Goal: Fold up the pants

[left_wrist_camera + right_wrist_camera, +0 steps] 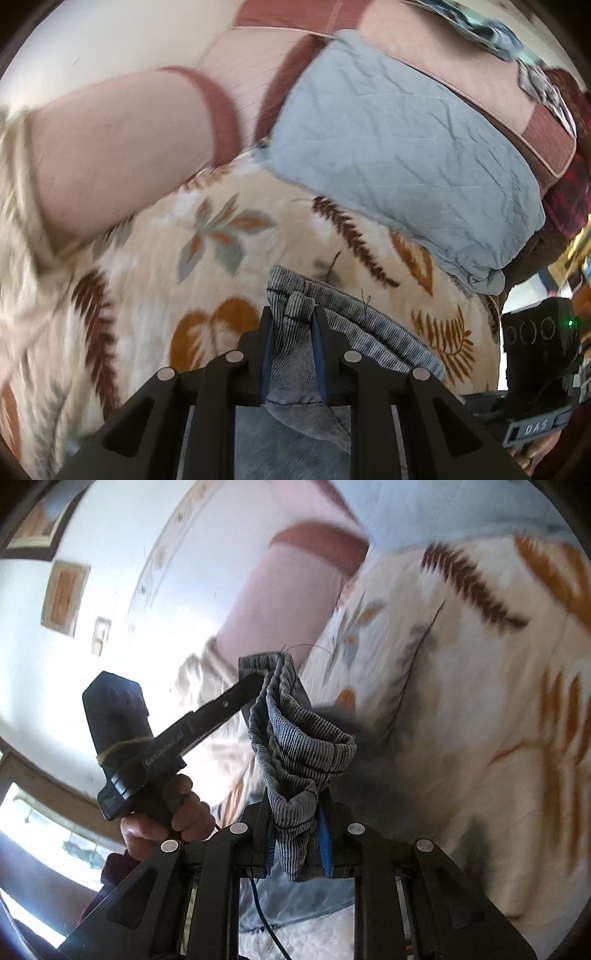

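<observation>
The grey ribbed pants [347,321] hang above a leaf-patterned blanket [155,251]. My left gripper [293,314] is shut on the ribbed waistband, with grey fabric bunched between its fingers. In the right wrist view, my right gripper [295,812] is shut on another part of the same waistband [303,746], which stretches up to the left gripper [264,679], seen from the side with a hand on its handle. The right gripper's body [535,343] shows at the right edge of the left wrist view. The pants' legs are out of sight below.
A light blue quilted pillow [399,147] and a pink pillow with a red band [122,140] lie at the head of the bed. A white wall with framed pictures [64,598] and a window [44,830] are on the left in the right wrist view.
</observation>
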Demonstrator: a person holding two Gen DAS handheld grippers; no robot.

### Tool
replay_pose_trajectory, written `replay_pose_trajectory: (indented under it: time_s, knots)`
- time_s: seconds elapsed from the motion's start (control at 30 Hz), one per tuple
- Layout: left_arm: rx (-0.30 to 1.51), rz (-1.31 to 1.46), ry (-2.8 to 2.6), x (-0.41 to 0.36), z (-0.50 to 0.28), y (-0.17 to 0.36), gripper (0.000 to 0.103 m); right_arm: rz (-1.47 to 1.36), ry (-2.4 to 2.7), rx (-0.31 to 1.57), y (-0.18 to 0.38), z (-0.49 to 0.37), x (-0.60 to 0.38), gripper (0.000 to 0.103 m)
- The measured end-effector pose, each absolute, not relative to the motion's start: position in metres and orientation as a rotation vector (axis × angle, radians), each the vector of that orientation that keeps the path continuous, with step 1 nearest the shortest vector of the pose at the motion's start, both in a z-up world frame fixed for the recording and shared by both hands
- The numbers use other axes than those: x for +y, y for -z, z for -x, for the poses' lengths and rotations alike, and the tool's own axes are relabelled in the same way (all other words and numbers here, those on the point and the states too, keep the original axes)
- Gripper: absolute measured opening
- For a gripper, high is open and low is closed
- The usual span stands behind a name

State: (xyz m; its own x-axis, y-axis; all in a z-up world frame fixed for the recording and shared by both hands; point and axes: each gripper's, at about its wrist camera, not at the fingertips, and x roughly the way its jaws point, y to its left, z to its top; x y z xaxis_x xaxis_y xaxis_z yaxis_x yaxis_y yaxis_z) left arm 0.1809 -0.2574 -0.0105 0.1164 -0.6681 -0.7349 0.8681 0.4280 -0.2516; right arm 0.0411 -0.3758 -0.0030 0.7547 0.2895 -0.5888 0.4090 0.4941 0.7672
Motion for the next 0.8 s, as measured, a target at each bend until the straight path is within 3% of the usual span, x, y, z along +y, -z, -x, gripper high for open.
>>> replay_pose_trajectory:
  time_s: [0.13,0.23,0.33,0.4,0.43,0.6,0.8]
  knots:
    - [0.946,-0.210,1.095,-0.227,-0.188,0.035,0.021,-1.064,0.065,0.833,0.023,-0.057,-0.351,0.018]
    - [0.969,-0.183,1.035,-0.204,-0.193,0.052,0.027,-1.079,0.025,0.908,0.041,-0.068,-0.335,0.021]
    - [0.966,-0.163,0.973,-0.181,-0.197,0.052,0.030,-1.101,-0.022,0.979,0.055,-0.080,-0.322,0.040]
    - [0.971,-0.154,0.926,-0.164,-0.202,0.049,0.030,-1.087,-0.055,0.995,0.054,-0.084,-0.315,0.063]
    - [0.973,-0.148,0.897,-0.154,-0.204,0.047,0.030,-1.095,-0.079,0.997,0.054,-0.085,-0.311,0.067]
    - [0.978,-0.081,0.794,-0.098,-0.204,0.033,0.030,-1.181,-0.224,1.026,0.056,-0.093,-0.304,0.069]
    - [0.990,-0.026,0.791,-0.095,-0.164,0.025,0.030,-1.207,-0.051,0.839,0.035,-0.080,-0.352,0.069]
